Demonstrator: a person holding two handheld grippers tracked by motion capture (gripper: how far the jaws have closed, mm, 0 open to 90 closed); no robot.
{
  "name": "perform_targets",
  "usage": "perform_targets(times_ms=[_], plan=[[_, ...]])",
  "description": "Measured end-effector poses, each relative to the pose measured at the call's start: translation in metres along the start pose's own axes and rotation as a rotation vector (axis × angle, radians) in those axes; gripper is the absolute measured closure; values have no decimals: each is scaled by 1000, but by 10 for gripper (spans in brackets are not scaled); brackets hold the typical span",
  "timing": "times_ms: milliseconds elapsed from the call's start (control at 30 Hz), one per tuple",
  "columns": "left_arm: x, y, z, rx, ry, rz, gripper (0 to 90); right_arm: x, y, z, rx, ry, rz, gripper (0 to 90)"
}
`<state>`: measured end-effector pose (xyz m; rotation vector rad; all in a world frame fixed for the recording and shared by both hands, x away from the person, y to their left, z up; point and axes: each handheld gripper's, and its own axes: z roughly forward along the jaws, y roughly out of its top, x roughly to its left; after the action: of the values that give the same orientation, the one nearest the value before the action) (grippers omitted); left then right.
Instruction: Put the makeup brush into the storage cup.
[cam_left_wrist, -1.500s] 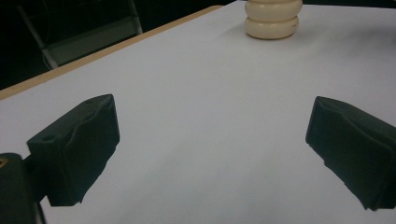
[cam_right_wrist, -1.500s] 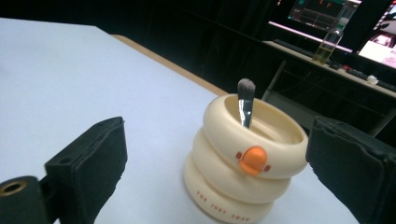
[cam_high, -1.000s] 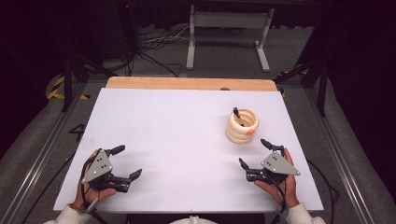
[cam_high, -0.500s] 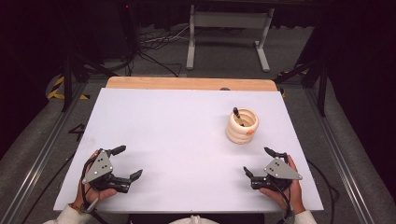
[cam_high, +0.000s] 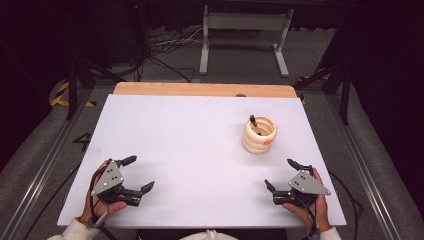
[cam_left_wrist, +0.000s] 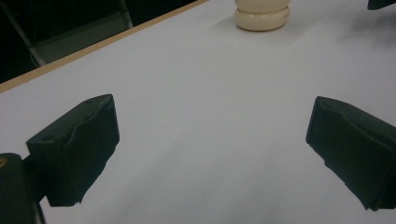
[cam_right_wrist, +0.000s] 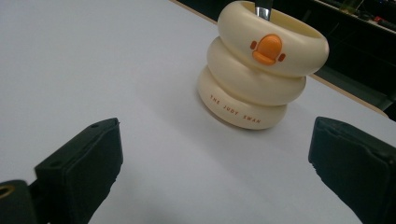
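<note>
We draw our right gripper (cam_high: 284, 177) back toward the near edge of the bench (cam_high: 200, 145): a second ago it sat a little farther in, closer to the cup (cam_high: 259, 135), and now it rests near the right corner. Its jaws stand wide apart and empty, aimed at the cup (cam_right_wrist: 259, 70), which stands well apart on the far right with a dark tool (cam_high: 254, 123) upright inside it. Our left gripper (cam_high: 139, 174) has not moved, jaws likewise spread and empty at the near left. We judge the reach for the cup has not begun; the right gripper seems to be lining up.
</note>
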<state>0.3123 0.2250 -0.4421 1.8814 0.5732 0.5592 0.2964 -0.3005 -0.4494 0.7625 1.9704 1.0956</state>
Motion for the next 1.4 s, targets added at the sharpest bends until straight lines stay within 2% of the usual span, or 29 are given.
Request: perform_targets(times_ms=[400, 1400], plan=[[-1, -1, -4, -5, -2, 8, 36, 3, 5, -2, -13, -15, -18, 39], [0, -1, -3, 3, -1, 6, 36, 4, 5, 1, -6, 8, -14, 41]])
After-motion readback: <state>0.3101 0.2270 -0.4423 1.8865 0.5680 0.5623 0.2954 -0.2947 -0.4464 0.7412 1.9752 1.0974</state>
